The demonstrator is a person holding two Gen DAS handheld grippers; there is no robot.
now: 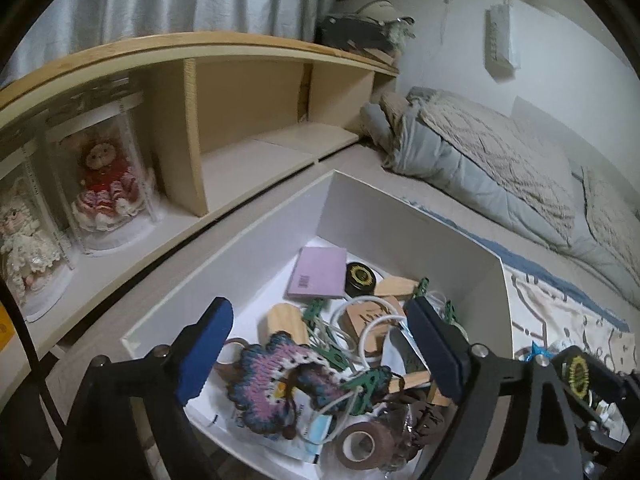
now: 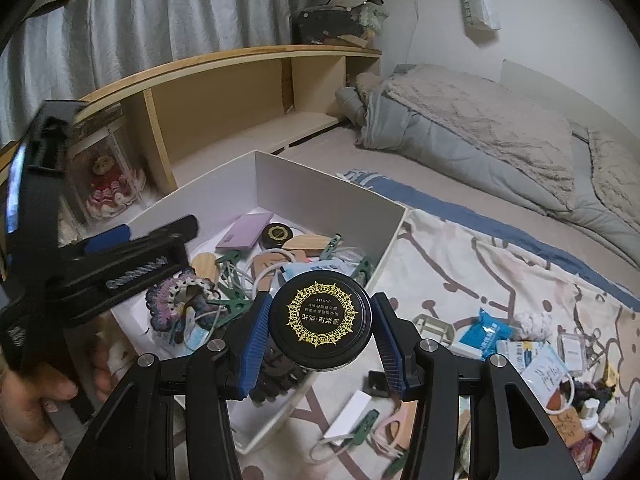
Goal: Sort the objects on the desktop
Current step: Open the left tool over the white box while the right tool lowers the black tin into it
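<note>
A white open box (image 1: 404, 216) (image 2: 332, 196) sits on the bed and holds a purple card (image 1: 318, 273), a black round tin (image 1: 360, 278), wooden pieces, green clips, white cable, a crocheted piece (image 1: 276, 372) and a tape roll (image 1: 362, 446). My left gripper (image 1: 320, 356) is open and empty above the box; it also shows in the right wrist view (image 2: 120, 248). My right gripper (image 2: 320, 332) is shut on a black round tin with a gold pattern (image 2: 320, 320), held over the box's near right wall. That tin shows at the right in the left wrist view (image 1: 578, 374).
A patterned cloth (image 2: 480, 264) right of the box carries loose items: blue packets (image 2: 486, 332), a white card (image 2: 348, 412), a green clip (image 2: 366, 424), small bottles. A wooden shelf (image 1: 248, 120) with dolls in clear cases (image 1: 104, 184) stands behind. A folded quilt (image 2: 480, 136) lies far right.
</note>
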